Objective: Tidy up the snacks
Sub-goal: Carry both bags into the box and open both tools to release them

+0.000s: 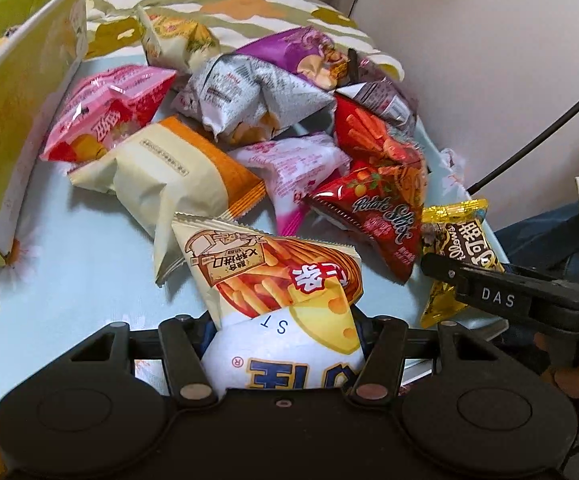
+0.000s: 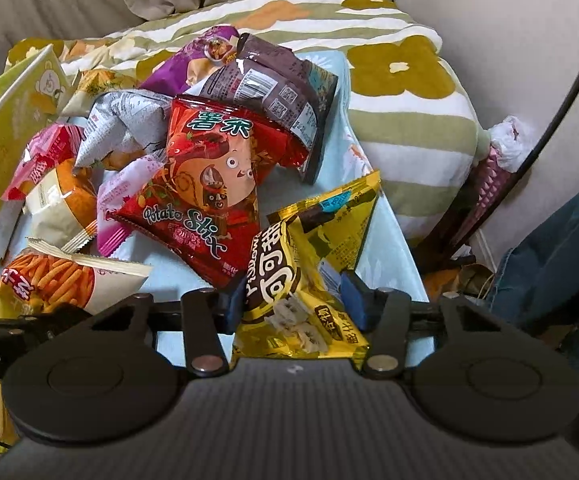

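Observation:
A pile of snack bags lies on a light blue tablecloth (image 1: 89, 264). My left gripper (image 1: 283, 336) is shut on a cream and yellow cheese stick bag (image 1: 273, 280) at the near edge of the pile. My right gripper (image 2: 295, 300) is shut on a yellow and brown cocoa snack bag (image 2: 309, 256), also seen in the left wrist view (image 1: 457, 240) under the right gripper's arm. A red Potato Stix bag (image 2: 209, 192) lies just beyond both. The cheese stick bag shows at the lower left of the right wrist view (image 2: 57, 280).
A green and yellow open box (image 1: 13, 112) stands at the left of the table. Pink (image 1: 105, 116), orange-cream (image 1: 169, 176), silver (image 1: 249, 96) and purple (image 1: 301, 52) bags fill the middle. A flowered quilt (image 2: 401, 64) lies behind. A black cable (image 2: 561, 104) runs along the right wall.

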A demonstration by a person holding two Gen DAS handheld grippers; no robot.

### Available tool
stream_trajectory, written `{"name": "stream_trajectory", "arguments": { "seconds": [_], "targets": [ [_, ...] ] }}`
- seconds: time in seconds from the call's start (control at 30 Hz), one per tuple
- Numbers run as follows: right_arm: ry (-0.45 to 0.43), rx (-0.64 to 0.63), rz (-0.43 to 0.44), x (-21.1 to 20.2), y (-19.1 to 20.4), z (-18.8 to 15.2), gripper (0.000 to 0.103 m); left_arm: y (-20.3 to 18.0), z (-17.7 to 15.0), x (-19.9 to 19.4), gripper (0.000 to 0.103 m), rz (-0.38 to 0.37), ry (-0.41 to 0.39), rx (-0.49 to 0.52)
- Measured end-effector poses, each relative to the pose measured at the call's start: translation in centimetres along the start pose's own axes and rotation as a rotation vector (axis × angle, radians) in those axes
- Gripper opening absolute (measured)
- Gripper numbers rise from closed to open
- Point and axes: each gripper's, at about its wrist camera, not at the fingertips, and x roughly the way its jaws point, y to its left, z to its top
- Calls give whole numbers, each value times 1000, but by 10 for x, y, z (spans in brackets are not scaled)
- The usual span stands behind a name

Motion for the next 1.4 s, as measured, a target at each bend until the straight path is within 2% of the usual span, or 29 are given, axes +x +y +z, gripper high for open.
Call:
{"name": "stream_trajectory", "arguments": {
  "seconds": [0.4,0.53,0.73,0.9,1.1,1.4],
  "targets": [
    [-103,6,-26,-52,-1,8,64,-5,16,-47,62,-16,-112,11],
    [-147,7,4,-71,4,20,64,2,27,-73,62,1,-177,-10],
    [-216,-33,101,-95,29,48,64,26,41,-116,62,56,-275,-43],
    [-256,-71,182,-104,70,70,64,70,52,-148,62,106,-335,-70],
    [-276,-95,300,-107,143,92,64,134,68,-173,62,155,-369,-106],
    [-257,-145,363,-86,260,116,64,232,92,-179,62,202,-340,-124]
  ]
}}
